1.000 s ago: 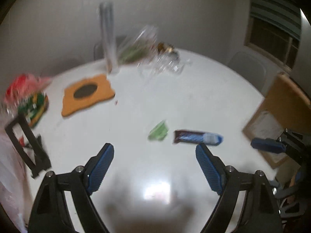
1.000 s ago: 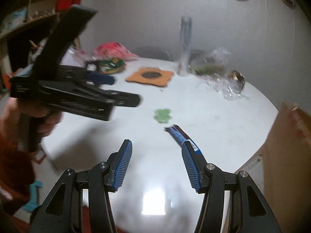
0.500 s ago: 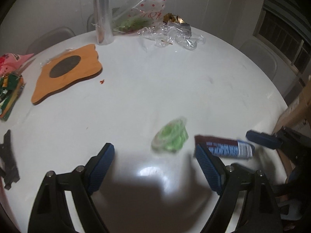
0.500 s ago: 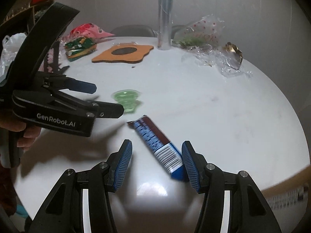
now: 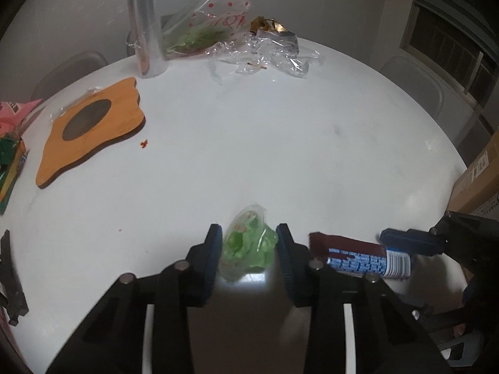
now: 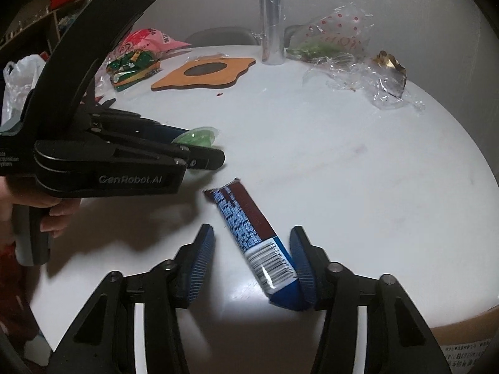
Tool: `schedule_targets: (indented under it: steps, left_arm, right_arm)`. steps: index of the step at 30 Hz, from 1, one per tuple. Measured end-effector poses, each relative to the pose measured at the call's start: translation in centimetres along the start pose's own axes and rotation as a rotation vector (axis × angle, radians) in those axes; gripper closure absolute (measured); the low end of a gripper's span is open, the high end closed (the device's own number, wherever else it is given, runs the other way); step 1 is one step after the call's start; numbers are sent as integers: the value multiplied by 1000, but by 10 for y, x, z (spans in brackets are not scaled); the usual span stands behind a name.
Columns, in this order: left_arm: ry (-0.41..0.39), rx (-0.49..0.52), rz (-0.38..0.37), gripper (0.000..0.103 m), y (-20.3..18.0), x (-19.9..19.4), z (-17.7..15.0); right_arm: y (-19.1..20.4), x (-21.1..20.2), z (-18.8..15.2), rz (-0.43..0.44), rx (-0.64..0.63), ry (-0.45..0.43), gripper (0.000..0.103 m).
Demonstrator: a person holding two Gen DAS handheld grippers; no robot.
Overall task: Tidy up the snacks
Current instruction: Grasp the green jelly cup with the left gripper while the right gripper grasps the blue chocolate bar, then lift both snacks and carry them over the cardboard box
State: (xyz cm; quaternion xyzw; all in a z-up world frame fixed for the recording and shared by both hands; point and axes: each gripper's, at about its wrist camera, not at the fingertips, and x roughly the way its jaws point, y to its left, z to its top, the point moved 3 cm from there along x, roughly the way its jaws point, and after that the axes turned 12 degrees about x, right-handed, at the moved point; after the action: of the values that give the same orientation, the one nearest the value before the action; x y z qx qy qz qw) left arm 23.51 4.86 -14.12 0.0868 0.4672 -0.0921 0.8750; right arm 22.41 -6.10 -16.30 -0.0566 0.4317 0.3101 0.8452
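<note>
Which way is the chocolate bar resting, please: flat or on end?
Flat: the chocolate bar lies lengthwise on the white table, barcode face up.

— What do we see of the snacks?
— We see a green jelly cup in crinkled clear wrap, lying near the table's front edge.
— And beside it?
— A brown-and-blue snack bar, lying flat, barcode end toward that edge.

A round white table carried everything. On it lay a green jelly cup, a brown-and-blue snack bar, a wooden trivet, a tall clear wrap roll standing upright, crumpled clear plastic, a dotted bag and a green snack packet.
</note>
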Motion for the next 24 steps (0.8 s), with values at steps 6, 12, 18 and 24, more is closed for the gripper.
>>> schedule_targets:
  steps: [6,12,18,24]
  left_arm:
    - [-14,20,14,79,-3,-11,-4]
    - [-27,22,8,82,-3,-26,-13]
    - [-62,19,10,83,-2,-46,-20]
    - [-102,5,-5,83,-2,-68,-31]
  right_arm:
    - [2,-3,-6,-8,-6,-4,88]
    - [6,-10,-10,-20,2,-26,89]
    - [14,-23,-12,-14,6,-56,89]
    - [25,-39,-14,-19,-2,-86,89]
